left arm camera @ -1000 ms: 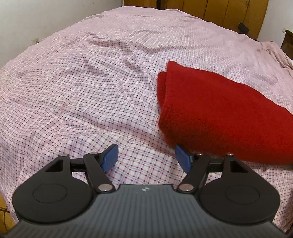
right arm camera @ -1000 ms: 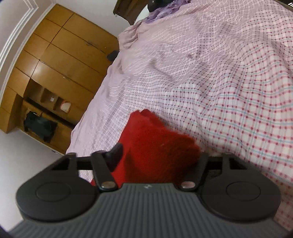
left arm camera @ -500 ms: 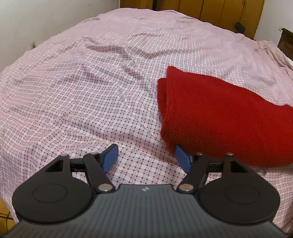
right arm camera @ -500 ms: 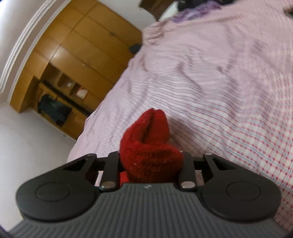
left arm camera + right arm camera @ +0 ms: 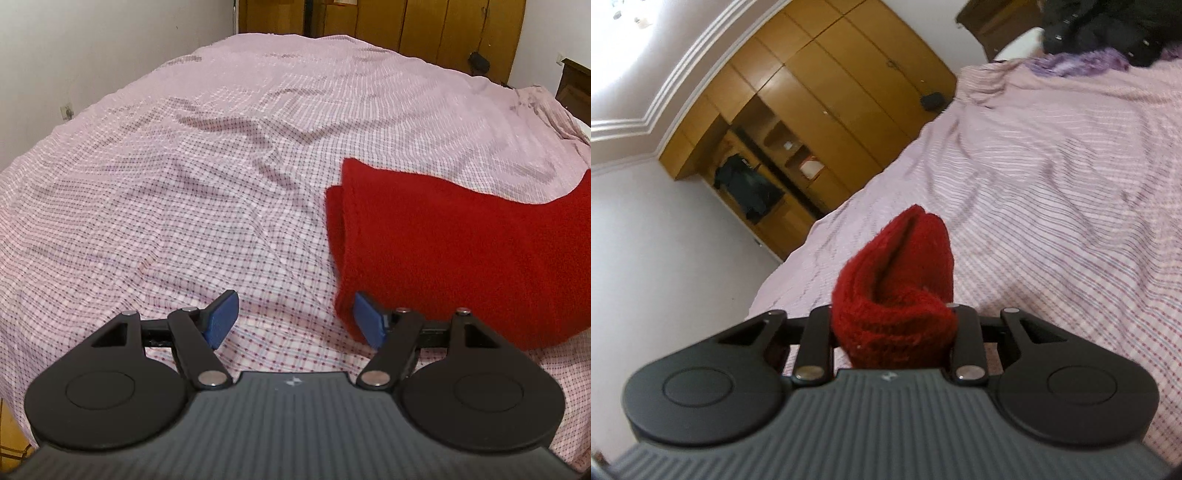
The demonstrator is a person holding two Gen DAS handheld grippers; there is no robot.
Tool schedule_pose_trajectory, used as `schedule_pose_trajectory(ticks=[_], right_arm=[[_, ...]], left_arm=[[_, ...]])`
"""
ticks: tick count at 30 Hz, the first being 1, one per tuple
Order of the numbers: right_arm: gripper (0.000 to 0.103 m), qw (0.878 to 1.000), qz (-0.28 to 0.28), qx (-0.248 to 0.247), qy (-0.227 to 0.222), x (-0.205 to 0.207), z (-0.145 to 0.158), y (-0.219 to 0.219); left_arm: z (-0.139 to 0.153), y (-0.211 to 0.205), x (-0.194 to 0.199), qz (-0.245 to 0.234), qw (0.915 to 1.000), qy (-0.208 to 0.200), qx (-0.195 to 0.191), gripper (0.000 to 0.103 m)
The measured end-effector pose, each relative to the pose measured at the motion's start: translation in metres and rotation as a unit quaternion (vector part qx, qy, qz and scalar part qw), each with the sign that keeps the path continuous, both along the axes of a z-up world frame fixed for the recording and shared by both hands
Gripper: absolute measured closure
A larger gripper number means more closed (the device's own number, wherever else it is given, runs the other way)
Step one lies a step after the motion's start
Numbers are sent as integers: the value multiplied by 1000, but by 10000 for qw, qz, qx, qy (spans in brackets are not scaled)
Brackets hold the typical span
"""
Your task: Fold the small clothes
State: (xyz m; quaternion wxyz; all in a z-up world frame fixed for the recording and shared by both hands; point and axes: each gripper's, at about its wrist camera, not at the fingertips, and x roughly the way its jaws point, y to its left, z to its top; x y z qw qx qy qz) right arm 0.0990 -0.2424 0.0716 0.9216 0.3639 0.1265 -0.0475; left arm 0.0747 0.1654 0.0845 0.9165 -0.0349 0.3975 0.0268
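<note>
Left wrist view: biggest thing is the bed with a wrinkled pink-and-white checked sheet [image 5: 177, 206], filling nearly the whole frame. Brown wooden wardrobe doors [image 5: 424, 26] run along the far wall. The red fuzzy knit garment [image 5: 461, 251] lies on the sheet at right, folded over, its doubled edge facing left; its right end rises off the bed toward the frame edge. Left gripper [image 5: 295, 319] hovers low over the sheet with jaws wide apart and nothing between them; its right blue pad [image 5: 369, 325] sits just beside the garment's near-left corner, can't tell if it touches. Right wrist view, blurred and tilted: same checked sheet [image 5: 1052, 206] on the right, wooden wardrobe with open shelves [image 5: 820, 110] at upper left, a purple cloth [image 5: 1078, 62] and a dark item at the far end of the bed. Right gripper [image 5: 892, 332] is clamped narrow on a bunched end of the red garment [image 5: 897, 295], which bulges up and forward out of the jaws; pads are hidden by the fabric.
</note>
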Motion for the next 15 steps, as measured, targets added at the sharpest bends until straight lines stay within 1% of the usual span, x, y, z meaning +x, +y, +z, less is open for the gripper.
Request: schedule_pose_trajectory(ticks=[4,10,15], right_arm=[[72,9998,144,-88,-78,5,12,14],[72,9992,299,-179,-191,13,27,37],[73,9978,454,-435,-206,23,40,68]], left_arm=[[2,5,3,14,10000,-12,70,28],[3,13,10,-95,9999,18,-44,28],[3,21,13,-149,9999,5,-6,28]])
